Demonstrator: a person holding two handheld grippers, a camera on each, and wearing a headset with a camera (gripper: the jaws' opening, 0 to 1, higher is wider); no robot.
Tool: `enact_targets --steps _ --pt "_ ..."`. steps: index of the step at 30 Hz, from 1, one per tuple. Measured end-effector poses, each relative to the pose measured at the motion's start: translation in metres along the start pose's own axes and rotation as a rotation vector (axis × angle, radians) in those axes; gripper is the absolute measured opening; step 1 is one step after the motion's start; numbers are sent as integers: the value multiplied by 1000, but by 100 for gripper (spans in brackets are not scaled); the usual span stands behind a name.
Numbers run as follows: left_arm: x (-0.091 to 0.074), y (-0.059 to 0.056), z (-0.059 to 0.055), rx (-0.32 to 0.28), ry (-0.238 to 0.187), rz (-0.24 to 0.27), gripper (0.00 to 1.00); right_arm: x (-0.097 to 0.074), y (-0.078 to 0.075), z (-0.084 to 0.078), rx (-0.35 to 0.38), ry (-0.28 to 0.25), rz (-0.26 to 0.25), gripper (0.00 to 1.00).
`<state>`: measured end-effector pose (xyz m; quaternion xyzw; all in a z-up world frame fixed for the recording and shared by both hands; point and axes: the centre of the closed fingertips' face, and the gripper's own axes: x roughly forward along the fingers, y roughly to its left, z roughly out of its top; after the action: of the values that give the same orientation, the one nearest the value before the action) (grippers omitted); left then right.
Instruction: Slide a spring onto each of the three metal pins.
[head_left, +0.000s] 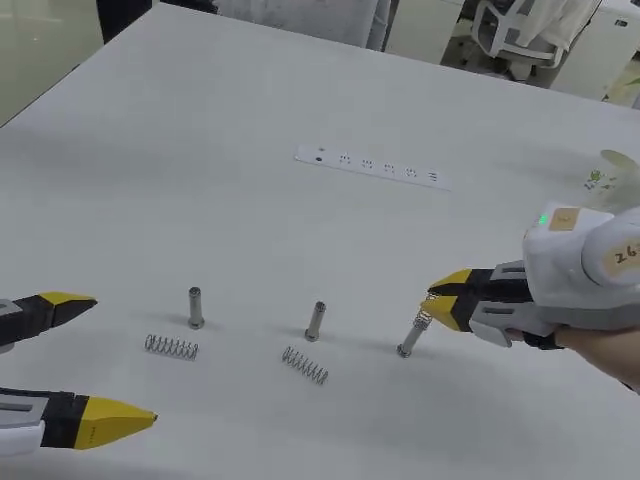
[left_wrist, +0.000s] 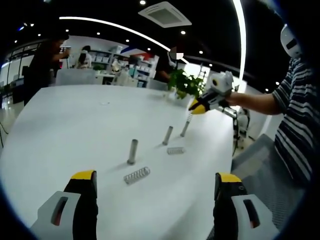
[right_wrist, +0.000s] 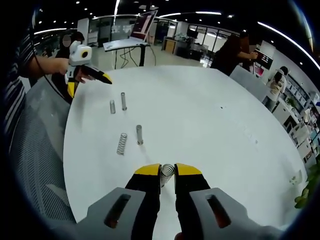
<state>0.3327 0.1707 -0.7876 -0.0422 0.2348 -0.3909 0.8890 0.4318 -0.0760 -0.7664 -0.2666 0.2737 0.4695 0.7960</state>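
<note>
Right gripper (head_left: 437, 300) is clenched on one spring (right_wrist: 167, 173) at the top of the right pin (head_left: 407, 345), which leans. Looks started, not seated. Left gripper (head_left: 125, 359) jaws are wide apart and empty, near left. Left pin (head_left: 195, 307) and middle pin (head_left: 316, 320) are bare. Left spring (head_left: 171, 347) and middle spring (head_left: 304, 364) lie loose just near of them. Two pins untouched.
</note>
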Motion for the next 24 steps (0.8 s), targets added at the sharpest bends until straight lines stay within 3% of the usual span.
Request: enact_targets --steps 24 --pt "-1 0 -2 -6 5 2 94 28 5 -34 38 74 17 8"
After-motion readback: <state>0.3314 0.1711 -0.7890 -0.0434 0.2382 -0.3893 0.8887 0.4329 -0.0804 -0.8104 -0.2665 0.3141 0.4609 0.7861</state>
